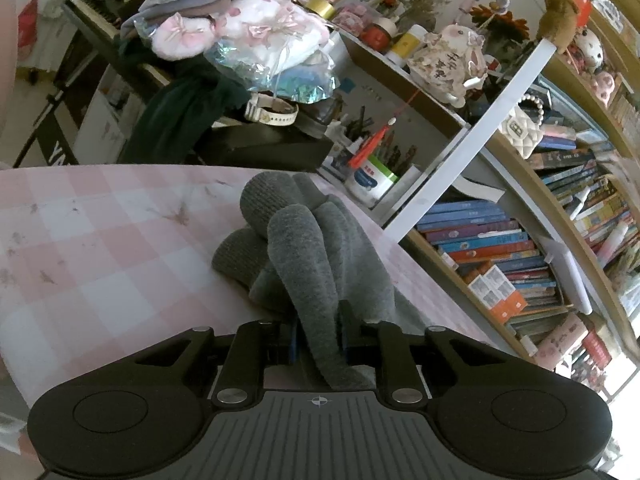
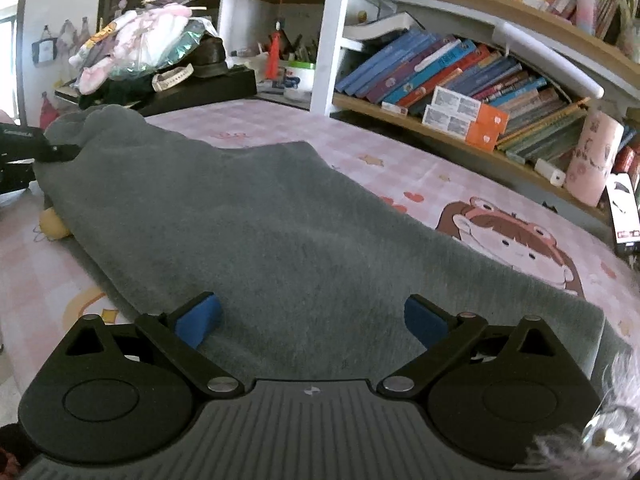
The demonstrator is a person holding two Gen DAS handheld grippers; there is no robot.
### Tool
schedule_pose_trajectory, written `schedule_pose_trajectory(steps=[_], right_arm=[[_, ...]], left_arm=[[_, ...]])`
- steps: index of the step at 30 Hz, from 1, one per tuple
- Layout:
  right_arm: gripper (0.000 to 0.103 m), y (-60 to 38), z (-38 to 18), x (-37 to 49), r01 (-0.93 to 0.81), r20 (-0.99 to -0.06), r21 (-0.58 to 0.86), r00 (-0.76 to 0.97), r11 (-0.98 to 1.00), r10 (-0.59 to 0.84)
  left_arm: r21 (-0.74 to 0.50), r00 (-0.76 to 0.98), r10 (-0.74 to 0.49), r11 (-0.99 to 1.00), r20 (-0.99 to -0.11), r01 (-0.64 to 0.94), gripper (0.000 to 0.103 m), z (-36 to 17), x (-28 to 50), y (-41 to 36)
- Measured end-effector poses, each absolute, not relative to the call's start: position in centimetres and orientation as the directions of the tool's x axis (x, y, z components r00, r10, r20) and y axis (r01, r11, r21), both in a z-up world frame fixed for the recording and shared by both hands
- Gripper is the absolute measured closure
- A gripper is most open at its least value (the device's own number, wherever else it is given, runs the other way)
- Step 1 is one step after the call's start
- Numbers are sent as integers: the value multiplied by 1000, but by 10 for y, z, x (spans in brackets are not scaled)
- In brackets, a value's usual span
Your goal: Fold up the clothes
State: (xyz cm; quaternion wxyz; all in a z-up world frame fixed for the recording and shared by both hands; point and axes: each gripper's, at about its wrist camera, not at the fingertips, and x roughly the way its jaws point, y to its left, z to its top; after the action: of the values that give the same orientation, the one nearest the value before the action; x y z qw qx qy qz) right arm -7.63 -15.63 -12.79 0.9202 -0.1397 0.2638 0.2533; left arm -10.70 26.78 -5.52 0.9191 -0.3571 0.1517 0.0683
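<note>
Left tool [image 1: 318,336] is pinched on a bunched end of the grey garment [image 2: 280,232]; you can see the fabric running back between its pads, with rolled ribbed folds piled just ahead of it. Right tool [image 2: 312,320] is spread wide, both blue pads [image 2: 200,318] apart and over the flat near end of the cloth, gripping nothing.

The garment lies lengthwise across the pink checked desk [image 2: 400,160], mostly flat, with its far end gathered where your left tool [image 2: 24,152] holds it. The bookshelf [image 2: 460,80] stands beyond the desk's far edge.

My read: you're setting up a lengthwise fold, left end over to the right end. To do it well:

- The left grip looks like a clump, not a clean edge. If you fold from that, I expect a lumpy, skewed result. Consider tugging outward first to flatten the bunch.
- Close the right tool on the near hem, or press it down as an anchor, before the left moves; otherwise the whole piece probably slides on the smooth desk cover.
- Lift the left end high enough that the cloth clears itself, then lay it down edge to edge.
- Something small and yellow [image 2: 52,224] sits at the garment's left edge, partly under it. Can't tell what it is; it may cause a bump.
</note>
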Motion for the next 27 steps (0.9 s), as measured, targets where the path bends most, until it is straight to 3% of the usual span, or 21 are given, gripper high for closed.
schedule_pose_trajectory(steps=[7,14,21,27], right_arm=[[2,-160,-132,-76,-517,-562,-78,729,852,391],[1,-165,-133,-72,-511,-573,-23,711,859,408],[0,-167,-133,-70,-512,-576,-1,702,859,418],[0,-169,-134,-70,-518,-574,10,698,855,429]], left_arm=[[-683,962,2,705,-271,-194,91,-48,-109,267],[-642,980,-20,758,-196,-113,92,-21,-111,250],[-540,989,-54,841,-136,-29,92,12,-112,225],[-353,990,-94,934,-106,51,92,39,-114,188]])
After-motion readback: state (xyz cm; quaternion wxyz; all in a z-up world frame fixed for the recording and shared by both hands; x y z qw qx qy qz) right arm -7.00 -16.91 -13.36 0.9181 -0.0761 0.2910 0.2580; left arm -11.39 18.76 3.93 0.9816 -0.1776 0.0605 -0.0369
